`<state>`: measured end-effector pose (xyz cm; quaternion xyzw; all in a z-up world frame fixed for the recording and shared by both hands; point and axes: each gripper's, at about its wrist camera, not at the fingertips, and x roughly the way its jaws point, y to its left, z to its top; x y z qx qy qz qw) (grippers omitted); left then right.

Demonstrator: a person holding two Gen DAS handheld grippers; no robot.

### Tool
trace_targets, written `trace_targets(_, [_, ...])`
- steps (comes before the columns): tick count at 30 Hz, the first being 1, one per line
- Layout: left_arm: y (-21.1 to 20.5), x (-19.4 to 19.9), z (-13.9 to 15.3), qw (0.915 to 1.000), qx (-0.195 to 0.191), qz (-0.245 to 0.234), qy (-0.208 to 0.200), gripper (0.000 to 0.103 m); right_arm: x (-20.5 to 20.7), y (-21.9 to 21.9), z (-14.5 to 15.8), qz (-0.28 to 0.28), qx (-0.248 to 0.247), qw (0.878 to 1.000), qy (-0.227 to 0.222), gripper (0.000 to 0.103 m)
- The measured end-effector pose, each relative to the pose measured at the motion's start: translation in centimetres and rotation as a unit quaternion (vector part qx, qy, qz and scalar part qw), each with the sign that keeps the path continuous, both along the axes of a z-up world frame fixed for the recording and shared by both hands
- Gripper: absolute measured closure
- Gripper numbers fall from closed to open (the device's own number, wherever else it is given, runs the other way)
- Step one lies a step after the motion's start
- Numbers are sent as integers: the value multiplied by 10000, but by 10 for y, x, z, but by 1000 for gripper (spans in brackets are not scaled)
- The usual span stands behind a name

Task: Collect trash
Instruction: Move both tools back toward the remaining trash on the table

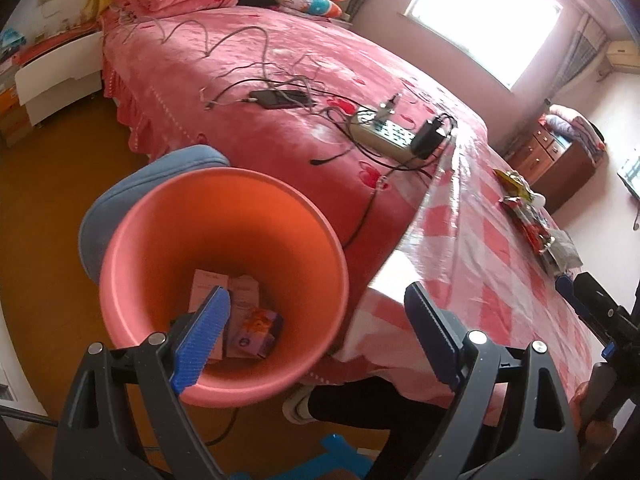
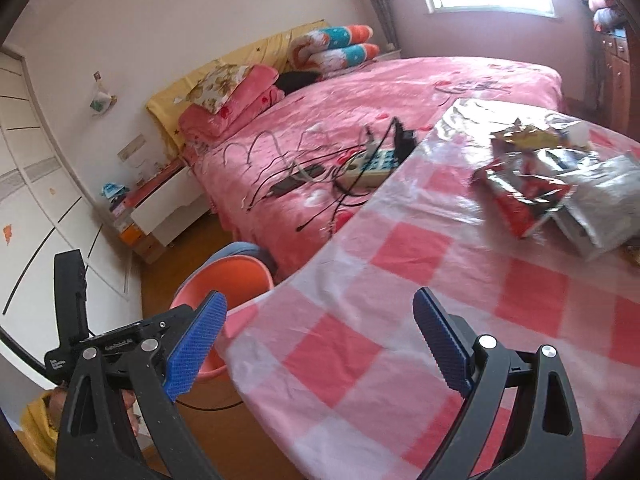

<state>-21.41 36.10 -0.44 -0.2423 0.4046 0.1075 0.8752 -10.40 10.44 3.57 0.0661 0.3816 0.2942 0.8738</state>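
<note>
A pink-orange trash bin (image 1: 224, 280) stands on the floor beside the table and holds a few paper boxes and wrappers (image 1: 244, 328). My left gripper (image 1: 316, 328) hangs open over the bin's near rim, nothing between its blue pads. In the right wrist view my right gripper (image 2: 320, 340) stands open and empty above the checked tablecloth (image 2: 400, 260). More trash lies farther along the table: a red snack bag (image 2: 520, 196), a silver foil bag (image 2: 604, 204) and a yellow wrapper (image 2: 524, 136). The bin (image 2: 224, 280) shows at the table's left edge.
A bed with a pink cover (image 1: 248, 60) holds a power strip (image 1: 384, 132), a phone (image 1: 276, 98) and several cables. A blue seat (image 1: 120, 200) sits behind the bin. A person's leg in black (image 1: 360, 400) is under the table. A wooden dresser (image 1: 548, 160) stands far right.
</note>
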Motion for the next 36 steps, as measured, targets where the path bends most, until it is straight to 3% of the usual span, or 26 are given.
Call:
trace_targets(16, [-75,20,35,9967,642,-470,-148,11,-1,-71,6,-437,270,9985,-177,7])
trace_targets(28, [-120,42,58,9950,539,-795,-281,10,4,-133,16,-973,459,9941,-119,7])
trace_targets(36, [-168,84,90,9872,523,-1309,-745,10,29,-187,29,-1303,576,9897,162,7])
